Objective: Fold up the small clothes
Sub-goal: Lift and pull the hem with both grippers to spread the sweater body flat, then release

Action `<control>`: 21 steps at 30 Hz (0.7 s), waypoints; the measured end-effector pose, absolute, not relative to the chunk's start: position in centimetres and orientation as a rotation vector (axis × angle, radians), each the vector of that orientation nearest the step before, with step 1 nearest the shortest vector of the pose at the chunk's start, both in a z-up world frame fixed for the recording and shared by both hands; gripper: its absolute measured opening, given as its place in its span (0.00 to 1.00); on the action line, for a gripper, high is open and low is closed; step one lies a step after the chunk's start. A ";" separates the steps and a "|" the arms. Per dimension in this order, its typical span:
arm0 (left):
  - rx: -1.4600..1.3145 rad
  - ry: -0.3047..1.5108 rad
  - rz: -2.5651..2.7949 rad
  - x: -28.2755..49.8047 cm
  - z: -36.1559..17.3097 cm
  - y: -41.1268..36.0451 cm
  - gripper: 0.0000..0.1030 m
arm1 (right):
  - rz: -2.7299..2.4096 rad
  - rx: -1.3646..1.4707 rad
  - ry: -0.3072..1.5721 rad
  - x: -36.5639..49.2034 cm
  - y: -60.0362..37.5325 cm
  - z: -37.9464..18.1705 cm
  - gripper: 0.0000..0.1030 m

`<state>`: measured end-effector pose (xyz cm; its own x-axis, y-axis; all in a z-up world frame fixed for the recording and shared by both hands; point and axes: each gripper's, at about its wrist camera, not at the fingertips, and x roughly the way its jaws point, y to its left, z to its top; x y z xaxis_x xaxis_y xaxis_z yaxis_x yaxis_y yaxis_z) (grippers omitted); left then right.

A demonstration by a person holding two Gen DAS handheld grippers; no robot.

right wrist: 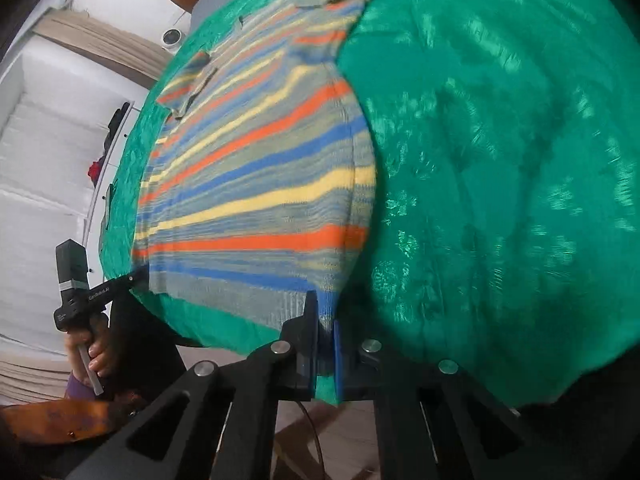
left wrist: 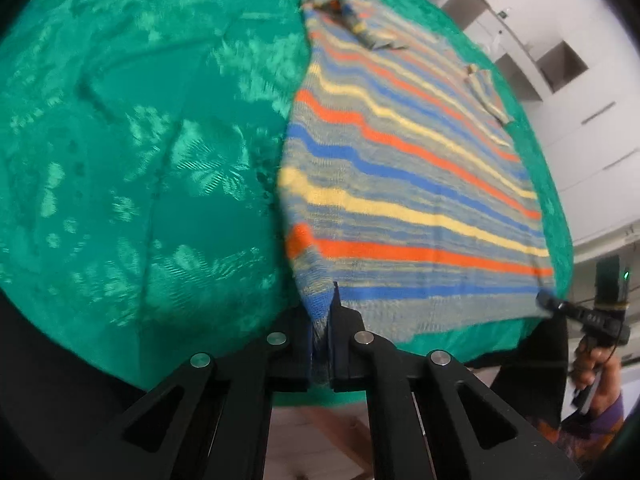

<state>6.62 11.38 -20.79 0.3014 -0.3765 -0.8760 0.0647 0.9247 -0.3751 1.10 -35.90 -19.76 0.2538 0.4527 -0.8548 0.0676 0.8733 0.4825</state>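
A small knitted sweater [left wrist: 400, 184] with orange, yellow, blue and grey stripes lies spread flat on a green patterned cloth [left wrist: 140, 160]. It also shows in the right wrist view [right wrist: 256, 184]. My left gripper [left wrist: 326, 304] is shut on the sweater's near left hem corner. My right gripper [right wrist: 326, 312] is shut on the near right hem corner. Each gripper shows in the other's view: the right one [left wrist: 548, 300] and the left one [right wrist: 138, 276], both at the hem. A sleeve [left wrist: 344, 12] lies bunched at the far end.
The green cloth [right wrist: 500, 160] covers the whole table and hangs over its near edge. White cabinets [left wrist: 560, 60] stand behind on one side. White shelving [right wrist: 52, 140] stands on the other side. The person's hands [right wrist: 92, 352] hold the gripper handles below the table edge.
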 end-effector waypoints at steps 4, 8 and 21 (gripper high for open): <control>-0.234 1.250 -0.287 5.2 -20.3 12.1 0.02 | 0.182 0.359 1.280 0.0 -37.1 -15.8 0.05; -0.116 1.300 -0.207 5.9 -23.5 10.4 0.02 | 0.101 0.361 1.386 1.1 -37.3 -20.8 0.05; 0.038 1.221 -0.066 4.5 -19.0 11.6 0.55 | -0.023 0.050 1.439 2.7 -38.7 -16.6 0.50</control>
<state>4.55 11.61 -19.00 0.3412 -0.0307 -0.9395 0.0715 0.9974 -0.0066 2.69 -38.70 -16.57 0.1314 0.0146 -0.9912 0.0463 0.9987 0.0209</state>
